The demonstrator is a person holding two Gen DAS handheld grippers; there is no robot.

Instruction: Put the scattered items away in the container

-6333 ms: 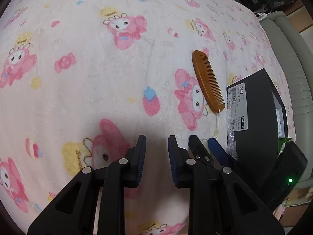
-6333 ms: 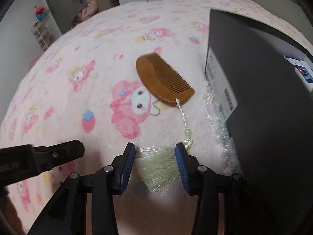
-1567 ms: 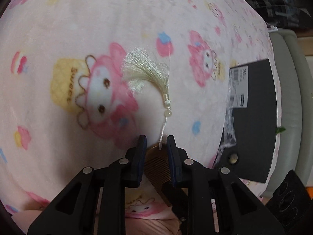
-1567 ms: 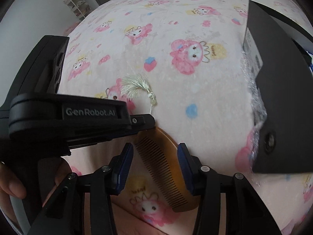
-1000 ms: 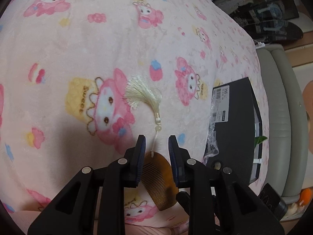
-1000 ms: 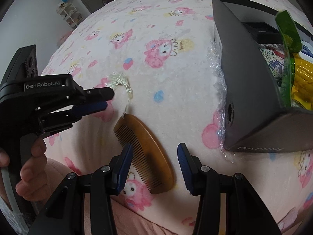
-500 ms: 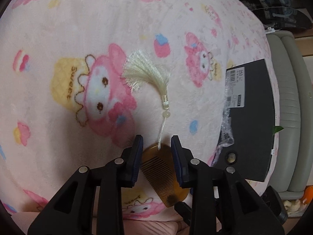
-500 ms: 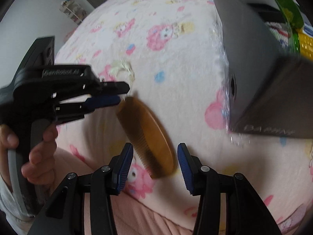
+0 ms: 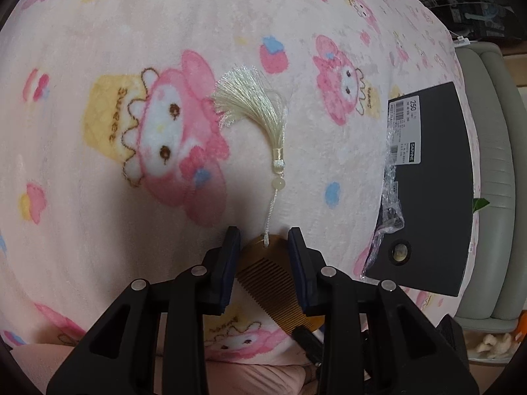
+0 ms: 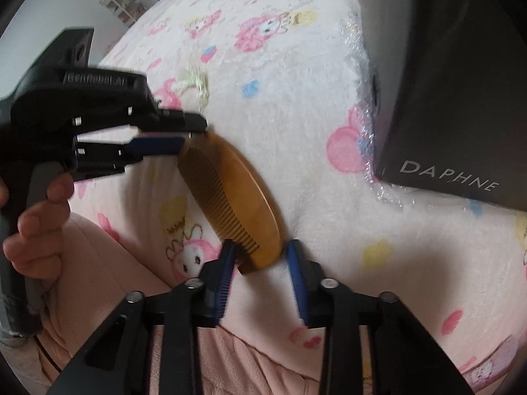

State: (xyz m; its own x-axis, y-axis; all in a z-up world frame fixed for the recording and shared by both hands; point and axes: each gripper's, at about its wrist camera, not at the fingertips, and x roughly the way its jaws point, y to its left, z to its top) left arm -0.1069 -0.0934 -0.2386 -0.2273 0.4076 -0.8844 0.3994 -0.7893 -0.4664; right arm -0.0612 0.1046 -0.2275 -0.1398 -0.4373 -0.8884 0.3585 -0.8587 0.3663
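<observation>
A brown wooden comb (image 9: 263, 263) with a pale tassel (image 9: 253, 105) on a cord lies on the pink cartoon blanket (image 9: 131, 49). My left gripper (image 9: 263, 240) has its pads against the comb's tassel end, jaws narrowly apart. In the right wrist view the comb (image 10: 230, 191) runs from the left gripper (image 10: 192, 131) down to my right gripper (image 10: 260, 247). The right jaws are closing around the comb's other end, with a thin gap still showing at the right pad. The black shoe box (image 10: 454, 82) stands to the right, its inside hidden.
A hand (image 10: 36, 230) holds the left gripper's handle. Crinkled clear plastic (image 9: 390, 181) sticks out beside the box (image 9: 434, 197). A grey cushioned seat (image 9: 494, 164) lies beyond the box. The blanket drops off at the near edge, over pink clothing (image 10: 98, 296).
The right gripper has come down over the comb's near end and its jaws have narrowed around it. The left gripper has stayed at the tassel end.
</observation>
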